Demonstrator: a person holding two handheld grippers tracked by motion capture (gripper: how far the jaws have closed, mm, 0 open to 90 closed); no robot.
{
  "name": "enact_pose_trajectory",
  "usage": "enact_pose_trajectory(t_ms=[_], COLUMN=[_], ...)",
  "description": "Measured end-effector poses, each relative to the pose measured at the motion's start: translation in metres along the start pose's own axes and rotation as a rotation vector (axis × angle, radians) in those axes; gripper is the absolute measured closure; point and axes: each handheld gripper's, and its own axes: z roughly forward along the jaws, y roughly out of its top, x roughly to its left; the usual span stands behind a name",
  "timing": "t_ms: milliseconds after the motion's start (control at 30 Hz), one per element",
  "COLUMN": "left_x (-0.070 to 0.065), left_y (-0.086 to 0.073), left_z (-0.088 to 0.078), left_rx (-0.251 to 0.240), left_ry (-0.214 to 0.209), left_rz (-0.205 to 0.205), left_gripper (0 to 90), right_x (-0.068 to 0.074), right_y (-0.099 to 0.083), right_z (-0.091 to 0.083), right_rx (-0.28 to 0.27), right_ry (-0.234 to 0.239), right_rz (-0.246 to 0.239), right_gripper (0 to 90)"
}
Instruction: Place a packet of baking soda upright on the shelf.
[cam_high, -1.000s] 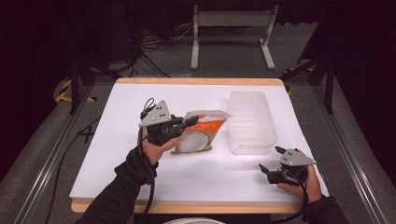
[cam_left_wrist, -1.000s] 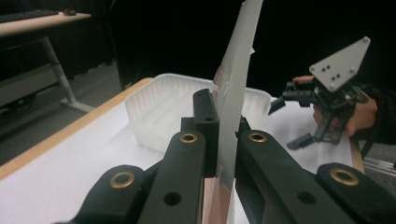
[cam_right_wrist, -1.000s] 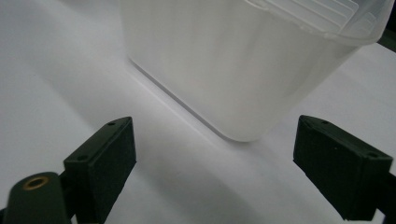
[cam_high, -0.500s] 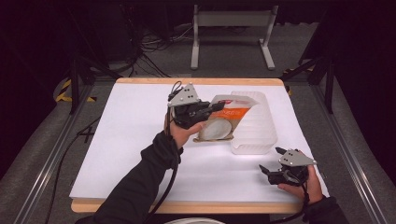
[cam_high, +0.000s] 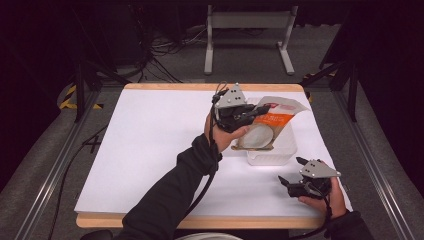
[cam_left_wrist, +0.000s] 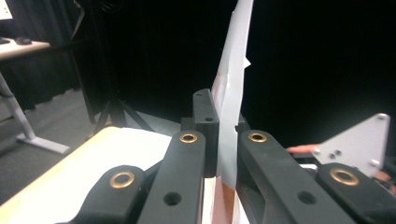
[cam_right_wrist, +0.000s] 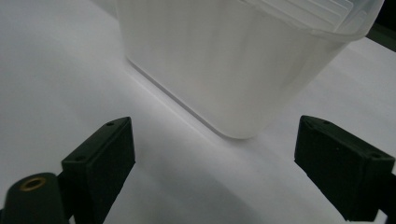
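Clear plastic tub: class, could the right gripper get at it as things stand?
Probably yes. The right gripper sits open on the table, facing the tub with bare paper between them; the pouch hangs above the tub.

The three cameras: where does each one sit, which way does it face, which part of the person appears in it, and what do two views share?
High view: fixed above the person's side, facing forward and down on the white table; both forearms, the left gripper and right gripper show.
Left gripper view: rides the left gripper, looking along its jaws, closed on a pouch.
Right gripper view: rides the right gripper, low above the table, facing a clear plastic container; jaws apart.
Shared: the container appears in the high and right gripper views.
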Motion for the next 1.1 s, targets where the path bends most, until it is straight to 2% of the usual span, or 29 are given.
enact_pose_trajectory(t_ms=[167, 300, 467, 533, 633, 967, 1033, 1100], left_x=[-0.002, 0.001, 0.000, -0.001, -0.003, -0.004, 0.002, 0.006], left_y=[0.001, -0.001, -0.004, -0.007, -0.009, -0.010, -0.014, -0.017], left_z=[0.021, 0.034, 0.047, 0.054, 0.059, 0.067, 0.066, 0.065], left_rx=[0.014, -0.004, -0.001, -0.023, -0.033, -0.048, -0.064, -0.075], left_ry=[-0.015, -0.044, -0.074, -0.090, -0.105, -0.101, -0.069, -0.065], left_rz=[0.004, -0.025, -0.026, -0.045, -0.042, -0.047, -0.068, -0.090], left_gripper=[89.8, 89.8, 89.8, 89.8, 89.8, 89.8, 89.7, 89.8], right_x=[0.000, 0.000, 0.000, 0.001, 0.001, 0.002, 0.002, 0.002], right_y=[0.000, 0.000, 0.000, 0.000, 0.001, 0.001, 0.001, 0.000], right_z=[0.000, 0.000, 0.001, 0.001, 0.002, 0.004, 0.004, 0.005], right_rx=[0.001, -0.002, -0.002, 0.000, 0.000, 0.010, 0.013, 0.014], right_ry=[0.002, 0.004, 0.006, 0.003, 0.000, 0.010, 0.014, 0.015], right_rz=[-0.004, -0.004, 0.003, -0.002, 0.001, -0.005, -0.007, -0.006], right_gripper=[13.0, 13.0, 13.0, 13.2, 13.3, 13.3, 13.3, 13.3])
